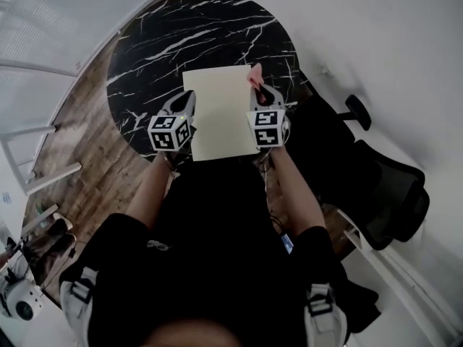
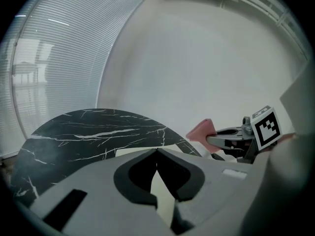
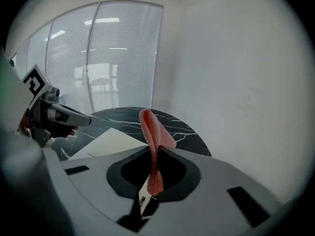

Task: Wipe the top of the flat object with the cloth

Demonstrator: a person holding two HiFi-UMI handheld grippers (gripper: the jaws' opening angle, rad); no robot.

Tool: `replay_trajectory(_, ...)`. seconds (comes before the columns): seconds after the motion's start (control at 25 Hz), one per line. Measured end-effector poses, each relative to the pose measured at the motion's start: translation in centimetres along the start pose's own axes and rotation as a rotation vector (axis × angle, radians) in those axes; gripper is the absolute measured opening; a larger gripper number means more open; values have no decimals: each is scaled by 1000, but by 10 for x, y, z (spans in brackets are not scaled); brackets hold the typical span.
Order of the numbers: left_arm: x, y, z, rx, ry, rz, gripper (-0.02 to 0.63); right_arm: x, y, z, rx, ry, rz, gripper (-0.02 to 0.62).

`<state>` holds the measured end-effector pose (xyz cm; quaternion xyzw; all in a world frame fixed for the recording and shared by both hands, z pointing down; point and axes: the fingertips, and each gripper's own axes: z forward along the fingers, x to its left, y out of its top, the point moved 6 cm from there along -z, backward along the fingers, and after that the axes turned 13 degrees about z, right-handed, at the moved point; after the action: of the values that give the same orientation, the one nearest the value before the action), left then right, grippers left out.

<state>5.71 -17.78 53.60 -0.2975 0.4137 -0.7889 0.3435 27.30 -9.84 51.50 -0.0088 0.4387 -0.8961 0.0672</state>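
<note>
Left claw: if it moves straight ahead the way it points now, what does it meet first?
Probably nothing close. The left claw, shut and empty, points low across the cream sheet and the black marble table toward the white wall; its height is unclear.

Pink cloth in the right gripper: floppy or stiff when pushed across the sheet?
Likely floppy: the cloth folds over above the right gripper. Its mesh weave looks light, so it will probably bunch on the sheet.

Head camera looks steeply down at table [image 1: 181,35]; gripper cameras low, close, facing across it; all share pale sheet [image 1: 217,110].
</note>
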Motion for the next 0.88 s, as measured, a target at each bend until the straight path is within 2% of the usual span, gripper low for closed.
replay_trajectory(0.24, 0, -8, -4, 30, 54, -24, 0, -9, -25, 34, 118, 39, -18, 15)
replay_trajectory(0.52, 27, -31, -19, 84, 157, -60, -2, -5, -55, 74, 275, 80, -1, 15)
replay_trajectory(0.68, 35, -41, -27, 96, 188, -91, -2, 2, -64, 82, 295, 87, -17, 15)
replay_trajectory(0.88, 36, -47, -29, 94, 188, -110, -2, 16, -56, 85, 290, 105, -40, 15)
